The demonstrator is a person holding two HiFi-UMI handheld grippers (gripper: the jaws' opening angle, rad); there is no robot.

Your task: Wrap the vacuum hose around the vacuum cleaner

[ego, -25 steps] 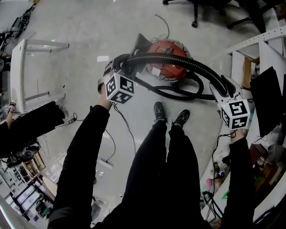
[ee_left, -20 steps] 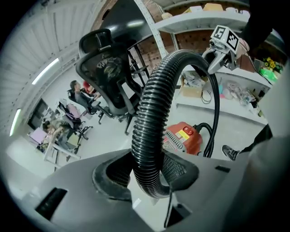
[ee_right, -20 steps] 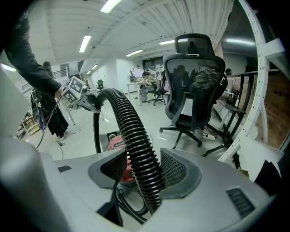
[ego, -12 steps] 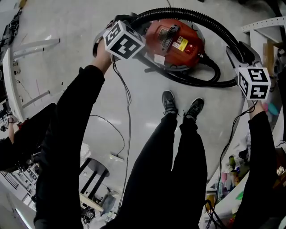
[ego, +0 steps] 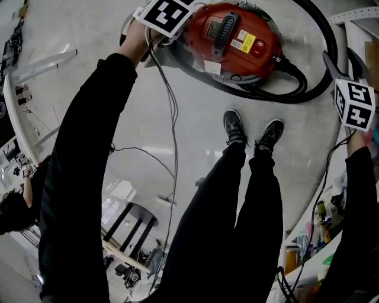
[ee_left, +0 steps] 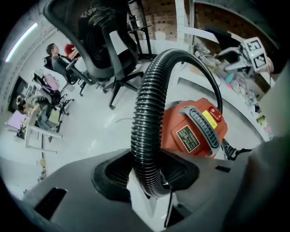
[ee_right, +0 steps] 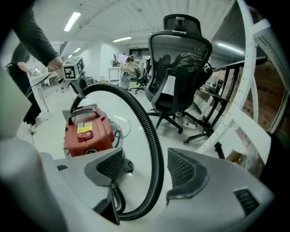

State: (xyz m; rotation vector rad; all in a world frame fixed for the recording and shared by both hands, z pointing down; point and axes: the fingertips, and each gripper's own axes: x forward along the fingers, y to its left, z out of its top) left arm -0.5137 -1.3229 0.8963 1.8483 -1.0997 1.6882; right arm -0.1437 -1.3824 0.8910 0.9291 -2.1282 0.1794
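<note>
The red vacuum cleaner [ego: 231,38] stands on the floor just ahead of the person's shoes. Its black ribbed hose [ego: 323,44] arcs past its right side and loops on the floor in front of it. My left gripper [ee_left: 147,167] is shut on the hose [ee_left: 147,131] near its end, above the vacuum's left side; in the head view only its marker cube [ego: 166,12] shows. My right gripper [ego: 340,62] is right of the vacuum. Its jaws are opening: the hose [ee_right: 154,154] runs between the pads [ee_right: 181,170] with a gap on each side.
A black office chair [ee_right: 179,59] and white shelving [ee_right: 244,90] stand beyond the right gripper. A thin cable [ego: 172,118] trails from the left hand across the floor. A stool [ego: 133,222] stands at the lower left, with a white table [ego: 15,89] further left.
Both grippers have moved forward with the hose, which now lies beyond and around the vacuum's right side. The right gripper's jaws have spread off the hose.
</note>
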